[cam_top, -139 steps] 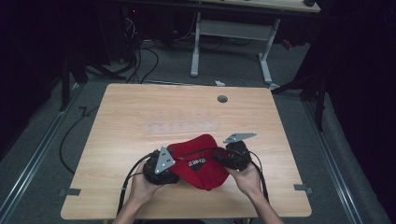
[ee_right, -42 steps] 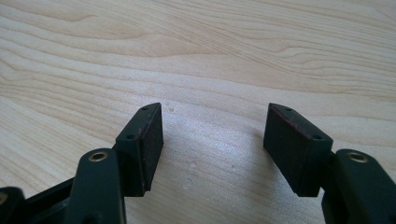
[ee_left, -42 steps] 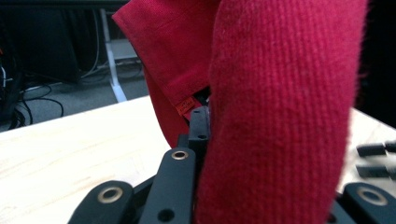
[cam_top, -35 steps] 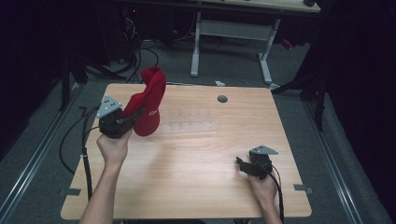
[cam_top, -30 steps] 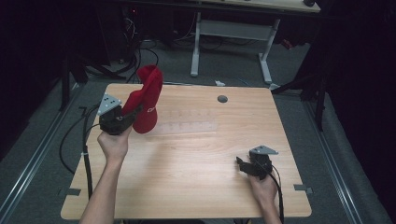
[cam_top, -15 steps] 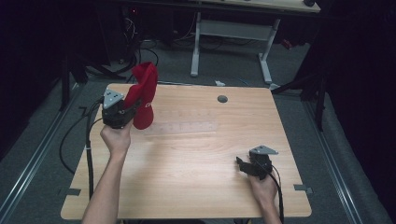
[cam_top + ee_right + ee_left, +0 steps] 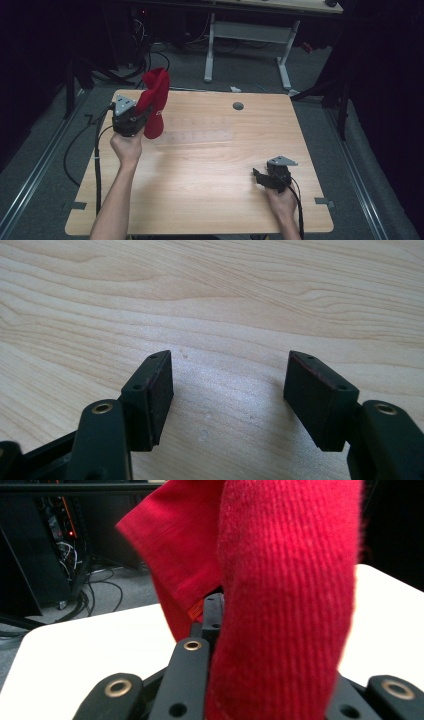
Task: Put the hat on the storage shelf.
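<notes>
Left gripper (image 7: 131, 119) clamps the red knit hat (image 7: 154, 102), which stands up above its jaws, over the table's (image 7: 210, 160) far left corner. Right gripper (image 7: 265, 179) rests wide apart, empty, near right. Step: carrying. Next likely needs lowering, then release.

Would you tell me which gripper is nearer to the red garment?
Left: the left gripper is clamped on the red garment; the right gripper rests open at the table's opposite corner.
</notes>
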Motion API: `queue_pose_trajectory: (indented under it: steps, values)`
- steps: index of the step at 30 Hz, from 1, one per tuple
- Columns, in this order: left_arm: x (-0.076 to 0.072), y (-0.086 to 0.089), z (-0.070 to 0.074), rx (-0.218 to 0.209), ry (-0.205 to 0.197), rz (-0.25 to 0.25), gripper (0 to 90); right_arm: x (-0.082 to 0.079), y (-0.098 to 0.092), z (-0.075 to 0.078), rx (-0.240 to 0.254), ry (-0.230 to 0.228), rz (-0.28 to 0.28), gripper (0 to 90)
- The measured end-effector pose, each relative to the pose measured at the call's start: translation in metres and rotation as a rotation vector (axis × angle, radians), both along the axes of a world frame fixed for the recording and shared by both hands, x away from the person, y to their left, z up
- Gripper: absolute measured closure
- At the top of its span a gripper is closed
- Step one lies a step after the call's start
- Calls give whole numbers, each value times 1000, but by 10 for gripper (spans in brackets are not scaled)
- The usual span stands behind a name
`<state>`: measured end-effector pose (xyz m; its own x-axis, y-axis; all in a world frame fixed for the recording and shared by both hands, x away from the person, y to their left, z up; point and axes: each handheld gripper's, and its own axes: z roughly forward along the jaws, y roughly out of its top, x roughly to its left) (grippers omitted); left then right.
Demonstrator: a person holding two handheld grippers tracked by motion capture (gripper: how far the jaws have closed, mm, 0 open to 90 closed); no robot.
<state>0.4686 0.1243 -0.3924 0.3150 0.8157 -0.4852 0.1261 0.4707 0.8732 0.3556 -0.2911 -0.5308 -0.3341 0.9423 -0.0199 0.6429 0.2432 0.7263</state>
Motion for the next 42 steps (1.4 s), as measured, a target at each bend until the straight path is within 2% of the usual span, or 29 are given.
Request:
queue_pose_trajectory:
  steps: [1,2,3,4,6,7,11,17,20,23,24,25,26,30,42]
  values:
    - [2,-4,-6,3,19,-12,805,0,0,0,1,0,0,368]
    - [2,-4,-6,3,19,-12,804,0,0,0,1,0,0,368]
    - [3,-7,-15,1,39,-21,803,0,0,0,1,0,-1,367]
    - [3,-7,-15,1,39,-21,802,0,0,0,1,0,-1,367]
    - [1,-4,-19,-40,50,-32,801,0,0,0,0,0,0,367]
    - [0,0,-20,-75,61,-29,800,0,0,0,0,0,2,365]
    - [-5,5,-25,-61,70,-27,793,0,0,0,0,0,3,363]
    - [-12,13,-33,-63,91,-18,764,0,0,0,0,0,3,362]
    - [-15,17,-35,-67,96,-15,702,0,0,0,1,0,3,361]
    - [-16,18,-36,-51,94,-3,618,0,0,0,1,0,4,362]
    - [-17,18,-36,-48,95,-3,618,0,0,0,1,0,3,362]
    - [-17,19,-37,-42,98,-7,549,0,0,0,1,0,3,361]
    - [-17,19,-37,-42,98,-7,521,0,0,0,1,0,3,361]
    - [-18,23,-37,-43,128,-19,454,0,0,0,1,0,3,362]
    - [-28,30,-30,-39,128,-35,376,0,0,0,1,0,3,362]
